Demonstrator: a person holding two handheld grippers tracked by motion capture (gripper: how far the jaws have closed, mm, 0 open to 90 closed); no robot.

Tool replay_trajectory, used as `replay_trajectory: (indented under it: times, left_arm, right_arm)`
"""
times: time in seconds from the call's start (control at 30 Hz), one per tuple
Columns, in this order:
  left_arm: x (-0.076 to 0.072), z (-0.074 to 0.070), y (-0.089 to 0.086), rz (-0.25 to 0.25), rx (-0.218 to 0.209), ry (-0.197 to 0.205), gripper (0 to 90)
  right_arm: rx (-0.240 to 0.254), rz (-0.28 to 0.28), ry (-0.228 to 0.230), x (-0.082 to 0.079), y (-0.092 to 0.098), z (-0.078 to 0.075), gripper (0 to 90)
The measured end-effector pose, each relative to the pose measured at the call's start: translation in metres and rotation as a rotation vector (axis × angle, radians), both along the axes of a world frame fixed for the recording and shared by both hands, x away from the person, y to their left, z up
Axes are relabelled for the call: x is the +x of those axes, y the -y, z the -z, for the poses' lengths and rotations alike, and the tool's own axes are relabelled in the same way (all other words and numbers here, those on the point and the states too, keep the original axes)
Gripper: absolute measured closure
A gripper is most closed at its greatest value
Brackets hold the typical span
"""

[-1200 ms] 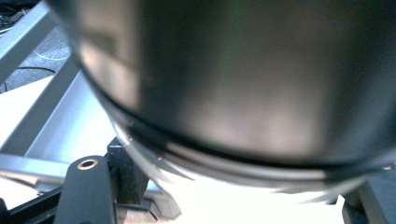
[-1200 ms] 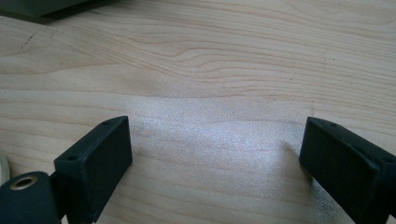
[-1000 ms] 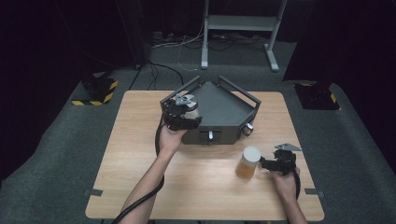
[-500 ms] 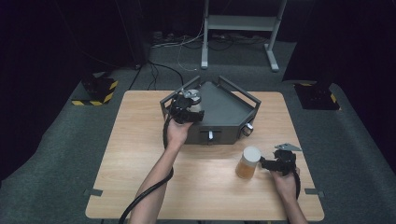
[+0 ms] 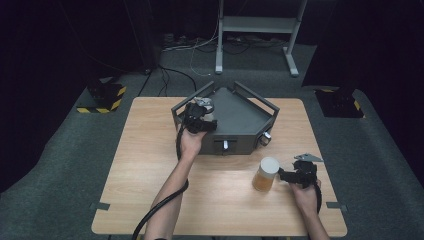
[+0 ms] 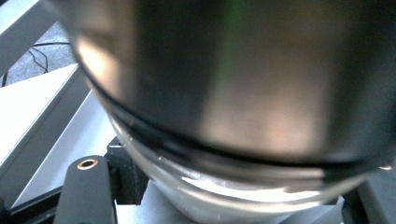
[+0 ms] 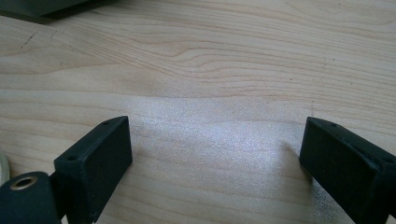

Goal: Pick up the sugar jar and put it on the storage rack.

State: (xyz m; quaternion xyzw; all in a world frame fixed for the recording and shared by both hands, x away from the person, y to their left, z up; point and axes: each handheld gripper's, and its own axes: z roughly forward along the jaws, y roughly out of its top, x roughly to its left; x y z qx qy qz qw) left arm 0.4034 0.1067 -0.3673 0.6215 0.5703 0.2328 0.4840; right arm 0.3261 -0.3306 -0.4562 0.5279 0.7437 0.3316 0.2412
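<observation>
My left gripper (image 5: 200,118) is shut on a round jar (image 5: 206,107) and holds it over the left corner of the dark grey box (image 5: 240,117). Close up, the jar (image 6: 243,93) has a dark, shiny body and a clear glass rim, and my left gripper (image 6: 229,207) has one black jaw at its lower left. My right gripper (image 5: 283,175) rests low over the table at the right, open, just right of an amber jar with a white lid (image 5: 265,174). Between the jaws of my right gripper (image 7: 215,158) lies bare wood.
The dark box has raised rails (image 5: 192,97) and knobs on its front face (image 5: 225,145). The wooden table (image 5: 150,165) has open room in front and to the left. Yellow-and-black blocks (image 5: 106,97) and a metal frame (image 5: 255,25) stand on the floor beyond.
My left hand has carried the jar a little to the right and lower, further in over the box's left corner. The right hand and the amber jar have stayed put.
</observation>
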Motion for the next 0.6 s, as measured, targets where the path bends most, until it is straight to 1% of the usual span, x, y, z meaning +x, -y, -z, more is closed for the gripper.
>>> replay_trajectory:
  times: [0.13,0.33,0.6]
  left_arm:
    - [-0.0014,0.0008,-0.0002,0.009,0.018,0.006,31.1]
    - [-0.0023,0.0028,-0.0011,0.007,0.007,0.013,31.0]
    - [-0.0019,0.0022,-0.0014,0.009,0.009,0.009,30.9]
  right_arm:
    - [0.0,0.0,0.0,0.0,0.0,0.0,8.9]
    - [-0.001,0.0,0.0,0.0,-0.0001,0.0,8.8]
    - [-0.001,-0.001,0.001,0.0,0.0,0.0,8.9]
